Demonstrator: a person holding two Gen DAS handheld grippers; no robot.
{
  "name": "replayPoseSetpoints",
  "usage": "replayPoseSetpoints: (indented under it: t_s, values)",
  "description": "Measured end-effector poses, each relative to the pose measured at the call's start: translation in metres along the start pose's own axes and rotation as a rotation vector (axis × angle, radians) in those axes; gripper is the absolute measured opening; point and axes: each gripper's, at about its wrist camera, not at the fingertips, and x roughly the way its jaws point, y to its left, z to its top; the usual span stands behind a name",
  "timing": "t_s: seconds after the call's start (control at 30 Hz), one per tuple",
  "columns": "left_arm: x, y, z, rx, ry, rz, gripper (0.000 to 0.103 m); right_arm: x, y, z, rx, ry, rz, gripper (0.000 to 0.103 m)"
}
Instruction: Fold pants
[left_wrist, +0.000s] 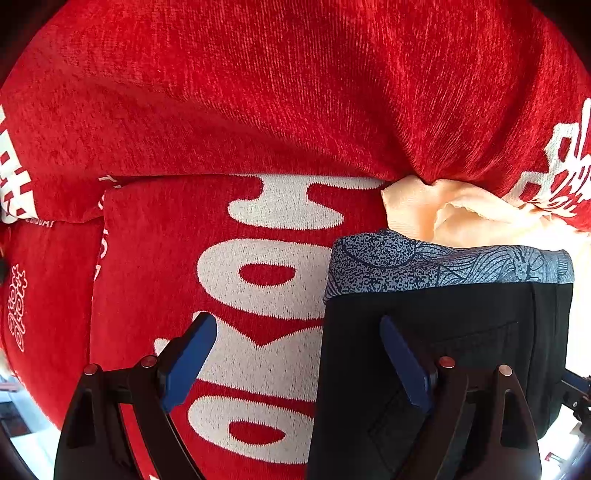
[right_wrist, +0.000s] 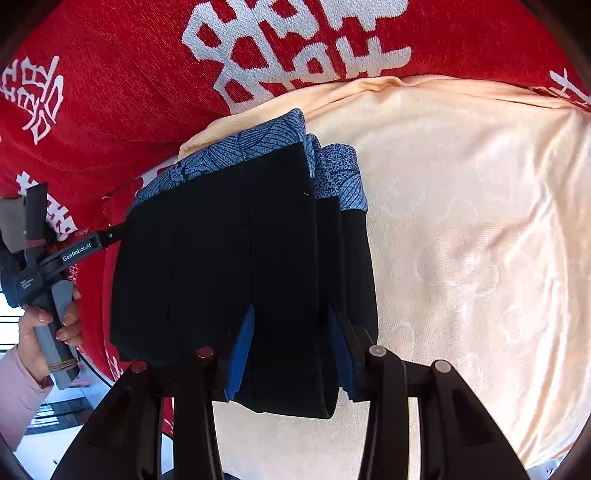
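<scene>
The pants (right_wrist: 236, 266) are black with a blue patterned waistband (right_wrist: 258, 144), folded into a compact stack on a peach cloth (right_wrist: 461, 240). They also show in the left wrist view (left_wrist: 461, 350) at the right. My left gripper (left_wrist: 299, 343) is open, with its right finger over the stack's left edge and its left finger over red fabric. It also shows at the left of the right wrist view (right_wrist: 55, 254), held by a hand. My right gripper (right_wrist: 290, 332) is open with its blue pads over the near end of the folded stack, not clamped.
A red blanket (left_wrist: 258, 92) with white characters covers the surface behind and to the left. The peach cloth (left_wrist: 443, 210) lies under and to the right of the pants. A pale floor shows at the lower left corners.
</scene>
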Motion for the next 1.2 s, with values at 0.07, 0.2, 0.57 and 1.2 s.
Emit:
replayPoseSetpoints:
  t_s: [0.07, 0.2, 0.57, 1.2]
  values:
    - [-0.004, 0.002, -0.003, -0.001, 0.0, -0.007, 0.091, 0.001, 0.002, 0.001, -0.012, 0.005, -0.011, 0.044]
    - [-0.006, 0.008, -0.009, -0.018, 0.027, -0.052, 0.091, 0.003, -0.004, 0.001, -0.005, 0.007, -0.016, 0.049]
    - [0.014, 0.026, -0.015, 0.015, 0.184, -0.398, 0.091, -0.007, -0.05, 0.0, 0.086, 0.007, 0.139, 0.067]
    - [0.031, -0.012, -0.021, 0.073, 0.155, -0.535, 0.073, 0.055, -0.089, 0.038, 0.159, 0.128, 0.492, 0.071]
